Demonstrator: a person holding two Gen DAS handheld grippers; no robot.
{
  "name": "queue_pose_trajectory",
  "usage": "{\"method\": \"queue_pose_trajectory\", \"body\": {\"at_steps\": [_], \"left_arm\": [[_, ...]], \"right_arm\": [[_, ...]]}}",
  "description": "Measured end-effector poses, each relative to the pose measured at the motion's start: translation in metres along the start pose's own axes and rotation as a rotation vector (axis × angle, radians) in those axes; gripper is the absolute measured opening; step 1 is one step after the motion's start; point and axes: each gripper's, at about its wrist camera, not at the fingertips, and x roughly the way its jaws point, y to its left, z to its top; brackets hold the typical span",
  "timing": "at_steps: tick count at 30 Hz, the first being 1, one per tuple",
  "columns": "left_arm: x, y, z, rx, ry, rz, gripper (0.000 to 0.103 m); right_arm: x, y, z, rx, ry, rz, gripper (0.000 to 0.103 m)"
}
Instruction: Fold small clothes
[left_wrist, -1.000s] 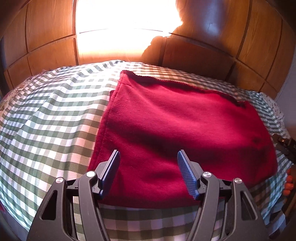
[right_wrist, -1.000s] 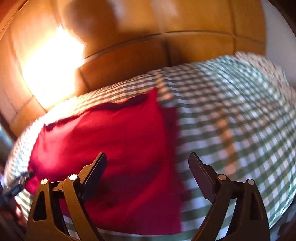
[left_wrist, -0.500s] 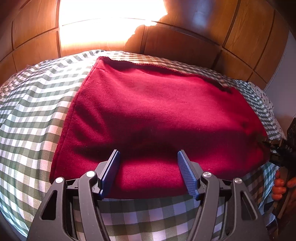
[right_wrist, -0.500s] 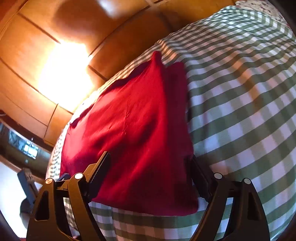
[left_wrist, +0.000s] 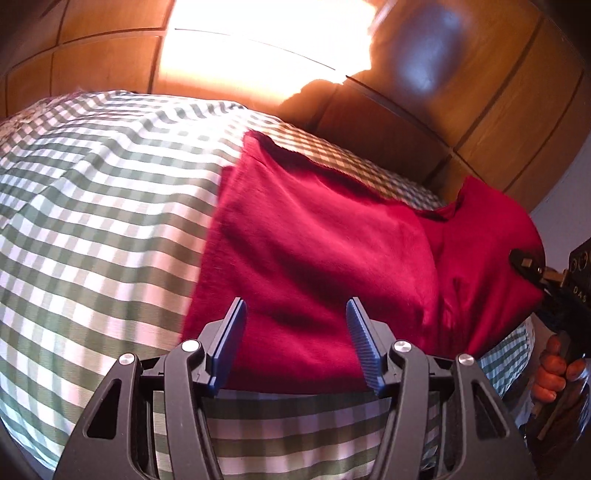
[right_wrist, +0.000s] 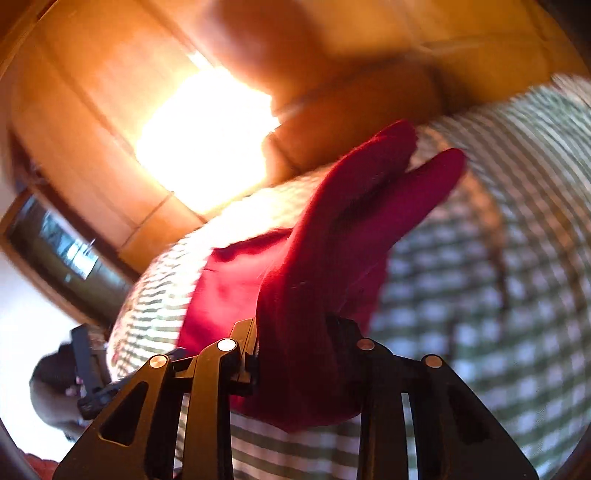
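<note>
A dark red cloth (left_wrist: 314, 258) lies on the green-and-white checked bedspread (left_wrist: 103, 221). My left gripper (left_wrist: 295, 343) is open and empty, hovering over the cloth's near edge. My right gripper (right_wrist: 291, 354) is shut on the cloth's right edge (right_wrist: 332, 258) and holds it raised off the bed, so the cloth bunches upward. In the left wrist view the right gripper (left_wrist: 528, 267) shows at the far right, pinching the lifted red edge (left_wrist: 491, 251).
Wooden panelled wardrobe doors (left_wrist: 461, 92) stand behind the bed, with a bright sun glare (left_wrist: 258, 48). The person's hand (left_wrist: 557, 373) holds the right gripper at the bed's right edge. The checked bedspread (right_wrist: 498, 295) extends to the right.
My right gripper has closed on the cloth's right edge and lifted it off the bed. My left gripper stayed open and shifted left along the near edge.
</note>
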Motion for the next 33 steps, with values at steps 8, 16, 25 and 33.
{"method": "queue_pose_trajectory", "body": {"at_steps": [8, 16, 25, 33], "left_arm": [[-0.023, 0.044, 0.011, -0.112, -0.046, -0.004, 0.055], [-0.035, 0.068, 0.016, -0.21, -0.055, -0.091, 0.055], [-0.025, 0.052, 0.048, -0.216, -0.002, -0.246, 0.069], [0.016, 0.025, 0.062, -0.104, 0.14, -0.204, 0.044]], "right_arm": [[0.084, 0.1, 0.005, -0.164, 0.109, 0.077, 0.025], [0.165, 0.156, -0.062, -0.414, 0.28, -0.037, 0.025], [0.105, 0.148, -0.067, -0.409, 0.259, 0.175, 0.062], [0.046, 0.069, -0.071, -0.275, 0.186, 0.015, 0.062]]}}
